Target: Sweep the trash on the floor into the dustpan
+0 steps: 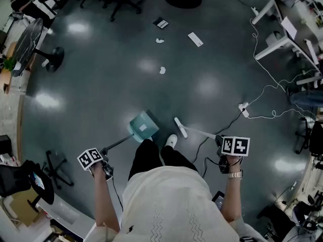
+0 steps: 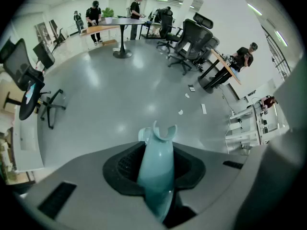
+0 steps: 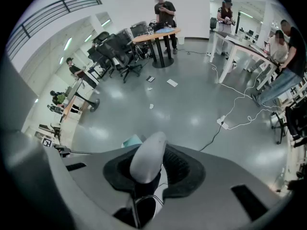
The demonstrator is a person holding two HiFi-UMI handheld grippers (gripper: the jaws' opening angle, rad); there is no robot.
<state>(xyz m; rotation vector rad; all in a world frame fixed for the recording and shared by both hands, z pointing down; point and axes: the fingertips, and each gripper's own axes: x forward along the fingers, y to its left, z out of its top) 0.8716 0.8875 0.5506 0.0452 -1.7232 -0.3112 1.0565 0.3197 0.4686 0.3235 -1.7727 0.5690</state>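
A teal dustpan rests on the grey floor just ahead of my feet. Its long handle runs back into my left gripper, which is shut on it. My right gripper is shut on the white broom handle; the broom head lies on the floor right of the dustpan. Farther out sit a crumpled paper scrap, a second scrap, a flat white sheet and a dark card. The scraps also show in the left gripper view.
A power strip with white and black cables lies on the floor to the right, near white desk legs. Office chairs stand at the back, a round table base at left, and a chair near my left side.
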